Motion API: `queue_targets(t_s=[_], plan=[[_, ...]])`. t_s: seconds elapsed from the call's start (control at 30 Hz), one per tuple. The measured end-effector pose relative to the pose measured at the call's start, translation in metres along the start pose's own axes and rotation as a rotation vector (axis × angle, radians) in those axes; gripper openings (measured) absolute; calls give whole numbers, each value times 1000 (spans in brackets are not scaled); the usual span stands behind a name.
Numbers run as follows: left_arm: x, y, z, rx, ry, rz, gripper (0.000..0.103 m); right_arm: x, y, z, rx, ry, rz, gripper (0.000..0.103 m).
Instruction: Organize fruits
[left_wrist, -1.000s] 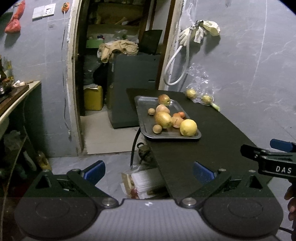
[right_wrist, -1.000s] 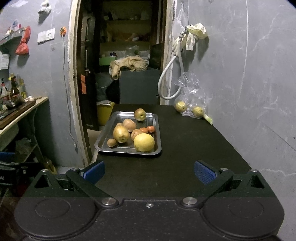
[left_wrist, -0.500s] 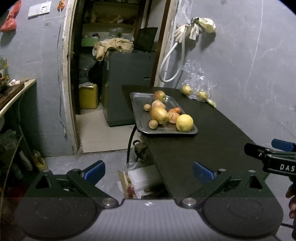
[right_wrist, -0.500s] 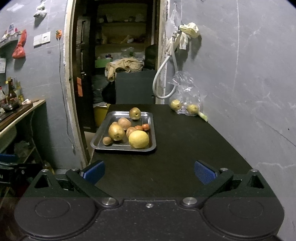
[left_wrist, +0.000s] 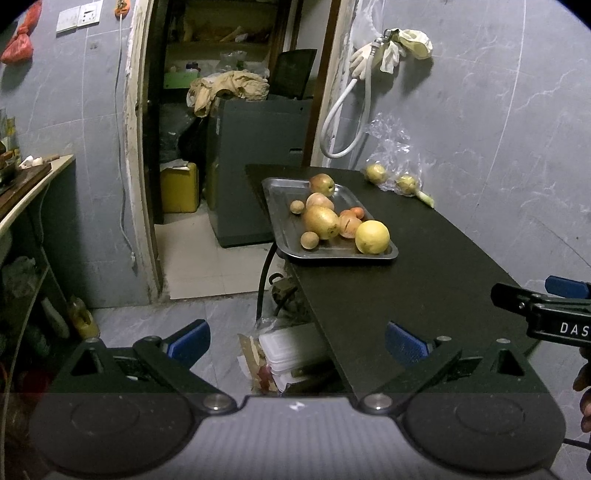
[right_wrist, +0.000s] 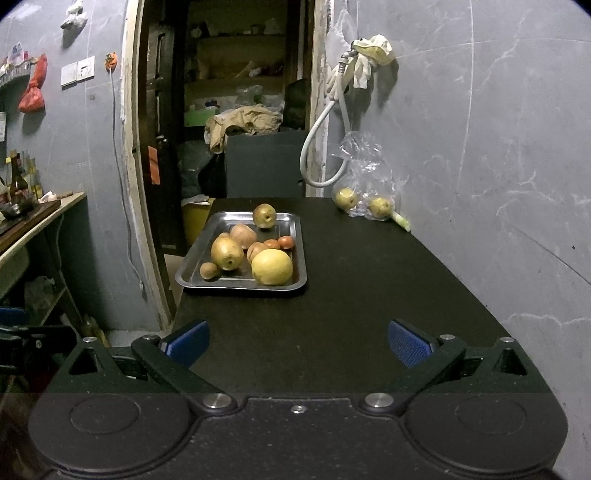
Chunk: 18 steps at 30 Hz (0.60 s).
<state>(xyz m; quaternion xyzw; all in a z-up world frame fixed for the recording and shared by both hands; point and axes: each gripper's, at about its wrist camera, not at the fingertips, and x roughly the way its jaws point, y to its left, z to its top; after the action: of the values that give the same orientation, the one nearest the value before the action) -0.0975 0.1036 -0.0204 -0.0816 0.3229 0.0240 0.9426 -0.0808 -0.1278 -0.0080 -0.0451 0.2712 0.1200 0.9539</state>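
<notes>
Dim grey-walled room, black table (right_wrist: 351, 295). I held both grippers, left (left_wrist: 297, 341) and right (right_wrist: 297, 341), jaws apart, empty, at the near end. Fruits sat in the steel tray (right_wrist: 192, 264) at the left edge; 2 more in a plastic bag (right_wrist: 364, 173) by the wall. Step unclear: sorted or pending. Open tabletop between.

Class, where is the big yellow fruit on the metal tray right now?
In the right wrist view the big yellow fruit sits in the metal tray's near right corner, beside the brownish pear.
</notes>
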Motion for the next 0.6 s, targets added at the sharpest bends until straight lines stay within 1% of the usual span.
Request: queue_targets(t_s=[0.6], plan=[[1,1,-1,0,1,-2,103,2,-1,-1,-2,5,-5,102]])
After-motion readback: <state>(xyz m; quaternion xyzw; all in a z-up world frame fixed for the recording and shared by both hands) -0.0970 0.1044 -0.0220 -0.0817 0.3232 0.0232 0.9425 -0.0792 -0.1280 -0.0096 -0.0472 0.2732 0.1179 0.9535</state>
